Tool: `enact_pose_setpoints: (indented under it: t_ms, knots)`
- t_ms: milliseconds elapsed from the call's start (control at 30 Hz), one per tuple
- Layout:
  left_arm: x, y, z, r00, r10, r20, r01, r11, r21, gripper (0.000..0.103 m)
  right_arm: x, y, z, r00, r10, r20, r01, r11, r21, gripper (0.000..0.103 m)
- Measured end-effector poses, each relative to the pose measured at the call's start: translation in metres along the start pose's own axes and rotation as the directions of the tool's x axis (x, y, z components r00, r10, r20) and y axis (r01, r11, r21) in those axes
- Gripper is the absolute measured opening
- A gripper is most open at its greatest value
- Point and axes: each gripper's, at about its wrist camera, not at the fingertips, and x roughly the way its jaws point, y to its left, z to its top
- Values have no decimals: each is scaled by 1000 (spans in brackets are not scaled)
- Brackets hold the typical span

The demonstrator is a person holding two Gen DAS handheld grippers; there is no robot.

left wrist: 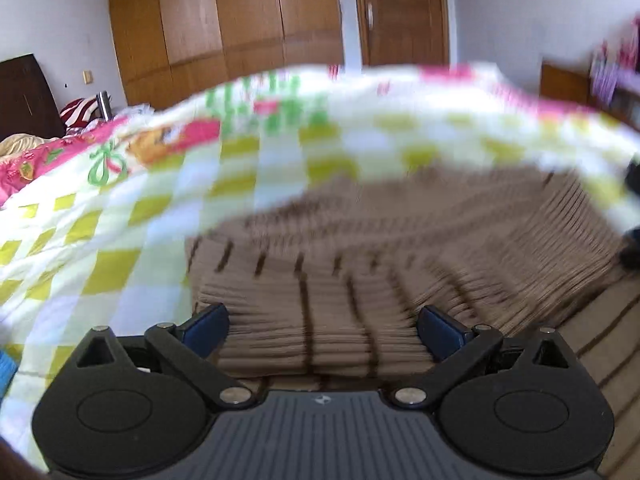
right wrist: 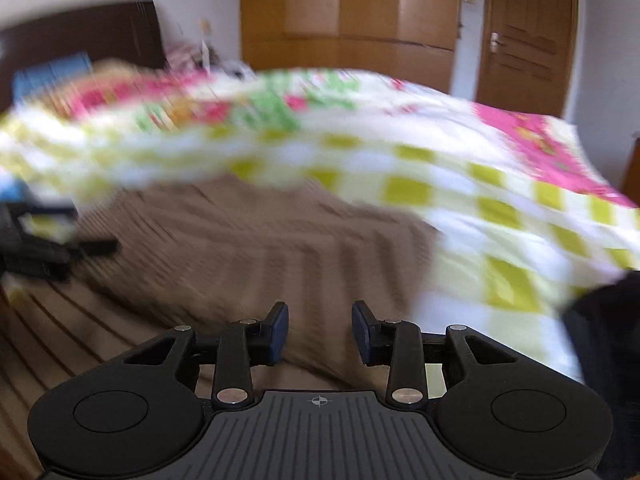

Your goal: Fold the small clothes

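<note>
A brown garment with thin dark stripes (left wrist: 400,240) (right wrist: 240,240) lies folded on the bed, blurred by motion in both views. My left gripper (left wrist: 322,316) stands wide open just over its near folded edge. The cloth spans the gap between the blue pads (left wrist: 208,328), and I see no pinch. My right gripper (right wrist: 320,308) is open about halfway above the garment's near part, with nothing between its fingers. The left gripper (right wrist: 36,248) shows as a dark blur at the left edge of the right wrist view.
The bed has a yellow-green and white checked cover with pink prints (left wrist: 120,220) (right wrist: 500,208). Behind it are a dark headboard (right wrist: 80,36), a wooden wardrobe (left wrist: 240,20) and a door (right wrist: 528,40). A dark sleeve (right wrist: 600,340) is at the right.
</note>
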Motion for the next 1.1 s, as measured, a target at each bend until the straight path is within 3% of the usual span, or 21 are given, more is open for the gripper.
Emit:
enact_pose_setpoints:
  t_ms: [67, 167, 333, 467, 600, 700, 767, 833, 933, 1000, 1100]
  knots:
    - [0, 2, -1, 1000, -11, 3, 11, 1000, -1, 103, 8, -13, -10, 999, -9, -47, 11, 999, 52, 31]
    - [-8, 7, 2, 999, 49, 18, -49, 999, 9, 103, 6, -21, -10, 999, -30, -33, 34, 994, 108, 28]
    - [-9, 22, 3, 996, 82, -25, -82, 996, 22, 103, -8, -20, -8, 998, -67, -7, 67, 994, 82, 29]
    - [-25, 18, 8, 989, 137, 54, -140, 988, 60, 103, -29, -13, -6, 995, -81, 49, 79, 996, 33, 32]
    - [-30, 12, 13, 993, 81, 89, -86, 995, 49, 103, -29, 7, 2, 993, 23, 113, -20, 999, -29, 32]
    - [-17, 4, 5, 997, 62, 52, -68, 991, 120, 103, -2, 20, 9, 992, 92, 83, -89, 995, -34, 32]
    - [-4, 5, -3, 997, 77, 9, -78, 983, 165, 103, 19, 21, 8, 998, 50, 26, -49, 998, -42, 32]
    - [-2, 17, -7, 999, 29, 18, -31, 990, 139, 103, 23, 14, 2, 997, 65, 29, -64, 997, -38, 32]
    - [-10, 28, -1, 1000, 29, -3, -29, 997, 68, 103, 8, 10, 2, 999, 39, 13, -38, 998, -47, 32]
    - [-28, 29, 0, 999, 24, 34, -26, 999, 45, 103, -13, 8, 0, 999, 43, 18, -42, 998, -43, 33]
    - [-50, 22, -3, 995, -48, 85, 44, 998, 47, 103, -39, 9, -9, 990, 131, 45, -130, 991, -19, 34]
